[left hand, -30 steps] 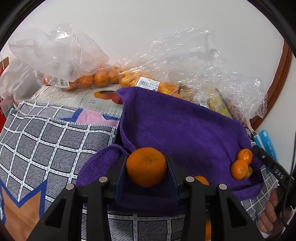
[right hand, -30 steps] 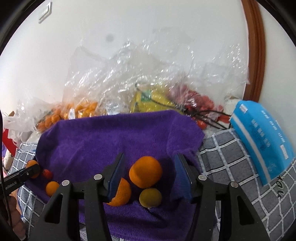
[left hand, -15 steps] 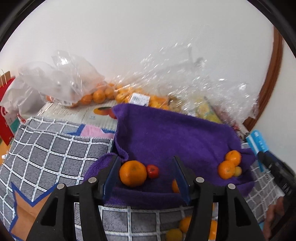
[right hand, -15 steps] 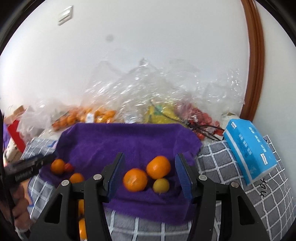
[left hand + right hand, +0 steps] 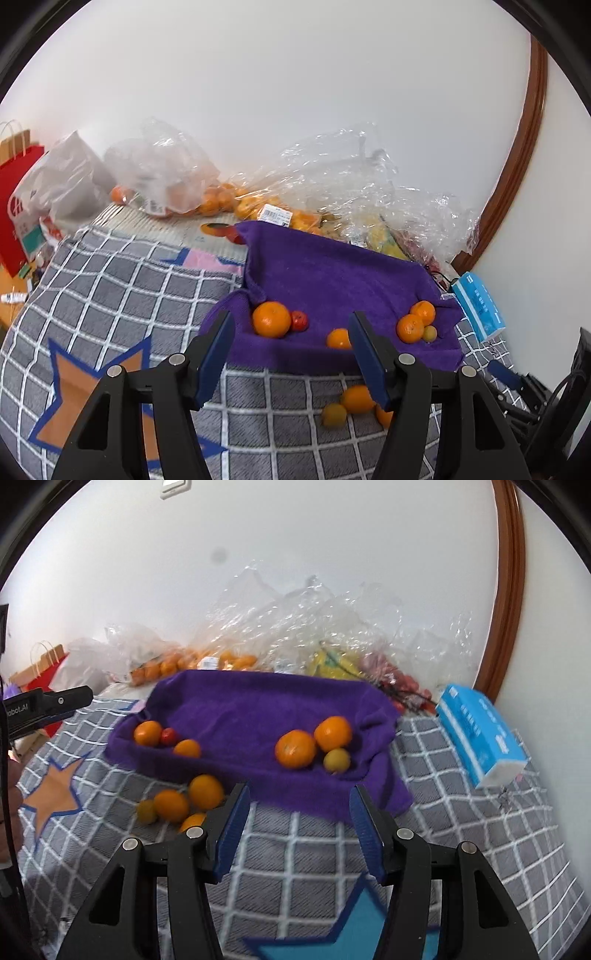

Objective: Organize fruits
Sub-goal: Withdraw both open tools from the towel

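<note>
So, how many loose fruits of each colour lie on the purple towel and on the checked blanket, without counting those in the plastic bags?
Orange fruits: 7
Yellow-green fruits: 2
Red fruit: 1
Total: 10 loose fruits, 6 on the purple towel and 4 on the checked blanket

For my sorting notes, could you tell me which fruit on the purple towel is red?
The small red fruit in the left group on the purple towel, touching the large orange; every other fruit there is orange or yellowish.

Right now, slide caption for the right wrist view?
Open hand-held gripper facing fruits on purple towel, more on blanket.
</note>
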### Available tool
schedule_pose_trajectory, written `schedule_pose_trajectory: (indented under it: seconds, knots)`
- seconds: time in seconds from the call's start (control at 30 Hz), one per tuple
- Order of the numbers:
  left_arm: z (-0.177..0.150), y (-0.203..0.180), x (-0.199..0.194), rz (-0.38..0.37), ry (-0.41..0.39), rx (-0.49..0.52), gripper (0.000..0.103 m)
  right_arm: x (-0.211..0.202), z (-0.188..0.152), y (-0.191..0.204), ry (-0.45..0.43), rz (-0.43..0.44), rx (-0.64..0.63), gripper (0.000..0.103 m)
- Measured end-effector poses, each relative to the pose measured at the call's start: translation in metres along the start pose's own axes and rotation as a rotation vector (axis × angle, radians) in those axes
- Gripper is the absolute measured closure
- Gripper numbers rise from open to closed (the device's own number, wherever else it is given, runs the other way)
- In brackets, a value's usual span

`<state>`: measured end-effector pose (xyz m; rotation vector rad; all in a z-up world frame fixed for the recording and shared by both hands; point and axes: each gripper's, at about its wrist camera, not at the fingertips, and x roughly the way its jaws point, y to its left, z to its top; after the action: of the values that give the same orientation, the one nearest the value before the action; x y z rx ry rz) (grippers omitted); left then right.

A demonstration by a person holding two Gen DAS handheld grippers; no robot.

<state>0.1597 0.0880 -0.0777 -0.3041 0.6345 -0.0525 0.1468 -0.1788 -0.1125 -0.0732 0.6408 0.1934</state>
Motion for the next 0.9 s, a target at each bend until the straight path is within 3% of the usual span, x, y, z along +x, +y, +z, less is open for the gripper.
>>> schedule_pose_trajectory:
  seconds: [0.33,0.8,0.9]
  knots:
    - [-0.015,0.02,-0.043,0.023,-0.051,0.013,0.042,-0.009,-0.02,0.034,0.036,0.078,-0.008,0.051]
    - [-0.028,0.027,-0.055,0.04,-0.053,0.018,0.042,-0.021,-0.025,0.047,0.008,0.095,0.001,0.054]
    - [-0.031,0.03,-0.053,0.01,-0.043,0.016,0.042,-0.013,-0.026,0.051,0.019,0.086,-0.014,0.054]
